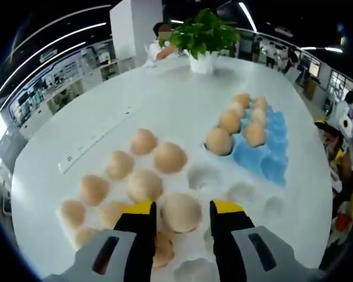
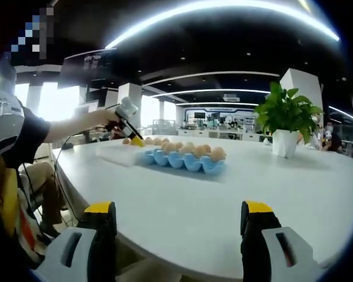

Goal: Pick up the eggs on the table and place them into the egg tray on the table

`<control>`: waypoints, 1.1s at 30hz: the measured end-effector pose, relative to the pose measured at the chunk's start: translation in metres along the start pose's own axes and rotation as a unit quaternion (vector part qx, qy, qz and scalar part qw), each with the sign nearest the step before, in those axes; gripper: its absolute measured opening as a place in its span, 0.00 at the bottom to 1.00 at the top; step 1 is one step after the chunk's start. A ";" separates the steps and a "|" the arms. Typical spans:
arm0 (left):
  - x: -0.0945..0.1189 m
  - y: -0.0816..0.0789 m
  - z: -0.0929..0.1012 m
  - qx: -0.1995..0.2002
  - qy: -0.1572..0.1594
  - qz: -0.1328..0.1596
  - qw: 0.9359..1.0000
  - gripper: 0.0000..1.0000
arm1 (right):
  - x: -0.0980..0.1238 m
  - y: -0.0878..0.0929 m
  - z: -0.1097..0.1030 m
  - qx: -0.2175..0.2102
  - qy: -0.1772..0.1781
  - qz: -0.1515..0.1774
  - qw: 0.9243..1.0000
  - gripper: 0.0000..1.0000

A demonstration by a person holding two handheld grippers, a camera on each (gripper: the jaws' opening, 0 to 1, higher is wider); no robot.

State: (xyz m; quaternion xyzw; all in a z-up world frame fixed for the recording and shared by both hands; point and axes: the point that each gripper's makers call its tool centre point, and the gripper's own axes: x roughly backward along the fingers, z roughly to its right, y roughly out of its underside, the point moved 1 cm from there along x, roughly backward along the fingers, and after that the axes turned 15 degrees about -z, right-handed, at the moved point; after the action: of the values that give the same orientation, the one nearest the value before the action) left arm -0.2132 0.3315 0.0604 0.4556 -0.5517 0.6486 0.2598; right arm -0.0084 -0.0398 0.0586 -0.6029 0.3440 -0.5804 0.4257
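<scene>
Left gripper (image 1: 182, 220) straddles an egg (image 1: 180, 212) in the white tray (image 1: 203, 176) — jaws spread, ready to lift; right gripper (image 2: 179, 226) idles agape off the table (image 2: 235, 194).

White egg tray (image 1: 226, 187): lay flat on the white table, nearest in the left gripper view, moulded cups. Its left part held about ten tan eggs (image 1: 145, 184), seated upright in cups; cups on its right side stood bare. One tan egg (image 1: 180, 212) sat in a near cup, between the jaws in that view. Blue egg tray (image 1: 265, 154): lay just beside the white one, farther off, with roughly seven tan eggs (image 1: 230, 121) along its left side, right cups unfilled. In the right gripper view the blue tray (image 2: 182, 161) showed edge-on, eggs (image 2: 217, 153) rising above its rim.
</scene>
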 end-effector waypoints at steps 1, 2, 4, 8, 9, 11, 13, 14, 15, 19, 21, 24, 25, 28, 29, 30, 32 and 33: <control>0.000 0.000 0.000 0.000 0.000 0.000 1.000 0.34 | 0.000 0.000 0.000 -0.001 0.001 0.000 1.000 0.91; 0.000 0.000 0.001 0.000 0.002 -0.001 1.000 0.33 | 0.000 0.000 0.001 -0.001 0.001 -0.001 1.000 0.91; 0.001 0.000 0.001 -0.001 -0.002 -0.002 1.000 0.31 | 0.001 0.000 0.001 -0.001 0.001 0.000 1.000 0.91; 0.001 0.000 -0.002 -0.004 -0.009 -0.004 1.000 0.28 | 0.000 0.000 0.000 0.000 0.000 0.000 1.000 0.91; 0.001 0.000 -0.002 -0.004 -0.009 -0.004 1.000 0.28 | 0.000 0.000 0.000 0.000 -0.001 0.001 1.000 0.91; 0.001 0.000 -0.003 -0.007 -0.013 -0.004 1.000 0.26 | 0.000 0.000 0.000 0.001 0.000 0.001 1.000 0.91; 0.002 0.000 -0.002 -0.005 -0.012 -0.004 1.000 0.26 | 0.001 0.000 0.000 0.000 0.000 0.001 1.000 0.91; 0.002 0.000 -0.002 -0.006 -0.012 -0.004 1.000 0.26 | 0.001 0.000 0.000 0.000 0.000 0.001 1.000 0.91; 0.002 0.000 -0.002 -0.006 -0.012 -0.004 1.000 0.26 | 0.001 0.000 0.000 0.000 0.000 0.001 1.000 0.91; 0.002 0.000 -0.002 -0.004 -0.012 -0.003 1.000 0.26 | 0.001 0.000 0.001 0.000 0.001 0.000 1.000 0.91; 0.002 0.000 -0.002 -0.006 -0.013 -0.003 1.000 0.26 | 0.002 0.001 0.001 -0.001 0.001 0.000 1.000 0.91; 0.002 -0.001 -0.003 -0.006 -0.015 -0.005 1.000 0.26 | 0.002 0.000 0.001 0.000 0.001 0.001 1.000 0.91; 0.002 -0.001 -0.003 -0.006 -0.015 -0.006 1.000 0.26 | 0.002 0.000 0.001 0.000 0.001 0.001 1.000 0.91; 0.002 -0.001 -0.003 -0.007 -0.017 -0.007 1.000 0.26 | 0.002 0.000 0.002 -0.001 0.003 0.001 1.000 0.91; 0.002 -0.001 -0.003 -0.007 -0.017 -0.007 1.000 0.26 | 0.003 0.000 0.002 -0.001 0.003 0.001 1.000 0.91; 0.002 -0.001 -0.003 -0.007 -0.017 -0.007 1.000 0.26 | 0.003 0.001 0.002 -0.001 0.003 0.001 1.000 0.91; 0.002 -0.001 -0.003 -0.007 -0.017 -0.006 1.000 0.26 | 0.003 0.001 0.002 -0.002 0.003 0.001 1.000 0.91; 0.002 -0.001 -0.004 -0.007 -0.017 -0.006 1.000 0.26 | 0.003 0.001 0.002 -0.002 0.003 0.001 1.000 0.91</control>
State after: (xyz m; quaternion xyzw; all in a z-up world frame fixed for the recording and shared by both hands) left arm -0.2147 0.3347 0.0624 0.4682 -0.5580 0.6348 0.2576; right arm -0.0062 -0.0425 0.0589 -0.6016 0.3469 -0.5816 0.4236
